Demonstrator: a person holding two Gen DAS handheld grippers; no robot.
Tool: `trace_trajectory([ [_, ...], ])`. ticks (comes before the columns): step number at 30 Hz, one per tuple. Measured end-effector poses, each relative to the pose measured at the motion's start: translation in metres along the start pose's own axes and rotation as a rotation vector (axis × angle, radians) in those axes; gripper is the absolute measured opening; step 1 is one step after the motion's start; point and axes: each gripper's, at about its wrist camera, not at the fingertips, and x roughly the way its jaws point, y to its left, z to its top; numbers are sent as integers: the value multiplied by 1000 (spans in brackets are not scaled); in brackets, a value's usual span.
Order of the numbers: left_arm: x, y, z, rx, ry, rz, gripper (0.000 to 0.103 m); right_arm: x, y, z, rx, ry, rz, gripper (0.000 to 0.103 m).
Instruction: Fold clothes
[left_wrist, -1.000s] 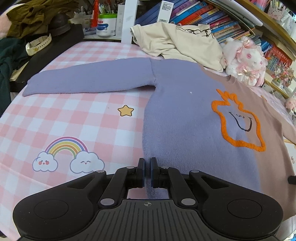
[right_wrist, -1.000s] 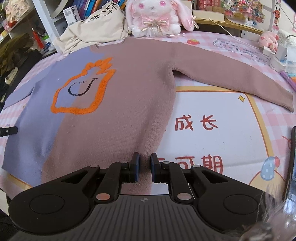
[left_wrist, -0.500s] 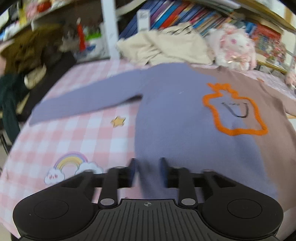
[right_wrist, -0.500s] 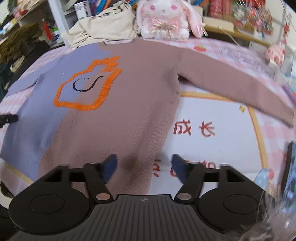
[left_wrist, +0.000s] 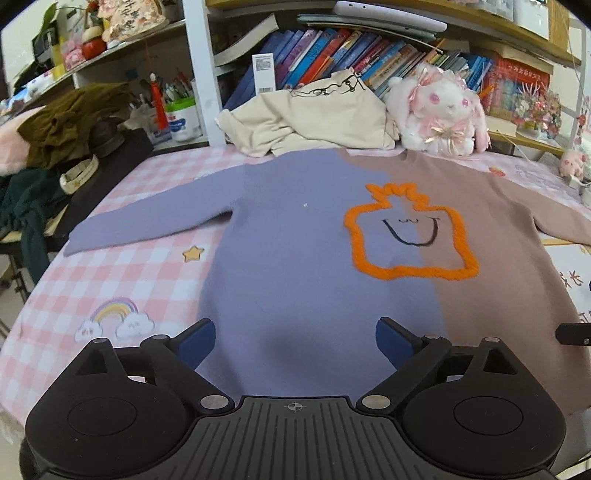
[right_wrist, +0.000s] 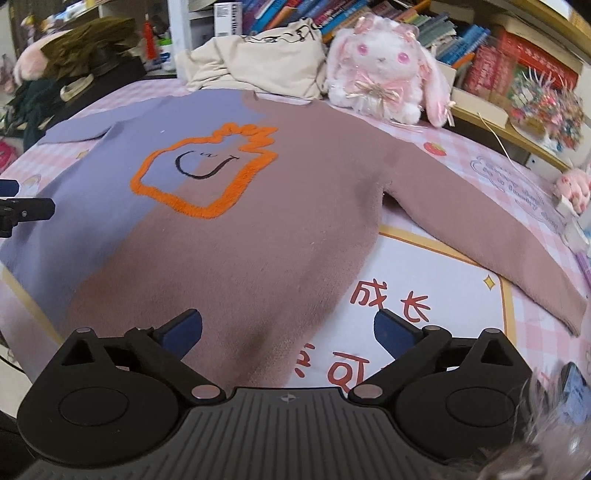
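The sweater lies flat, face up on my pink checked cloth, sleeves spread wide. My left gripper and right gripper hover over its hem, both spread apart, gripping nothing.

Sweater: soft matt knit, fuzzy nap; orange outline raised, tufted yarn. Tablecloth: smooth printed cloth, slight sheen. Left gripper: matt black plastic, ribbed base, metal pivot pins. Plush rabbit, upper centre: fluffy pile fabric.
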Motion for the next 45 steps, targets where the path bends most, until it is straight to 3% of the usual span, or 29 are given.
trace_trajectory([
  [9,-7,-23,-10,10,14,18,96,3,-7,-6,-6,-3,9,102],
  [15,5,-31,-2,102,-8,-33,96,2,-7,-7,27,2,-53,102],
  [19,15,-27,3,151,-23,-105,96,1,3,-7,69,7,-108,102],
  [26,21,1,9,381,-98,-208,96,2,53,0,177,19,-230,103],
  [35,26,50,4,525,-146,-318,97,8,134,9,204,21,-311,103],
  [40,24,77,4,533,-169,-335,97,11,158,18,228,18,-335,103],
  [45,26,106,10,473,-181,-305,98,19,170,34,229,14,-332,103],
])
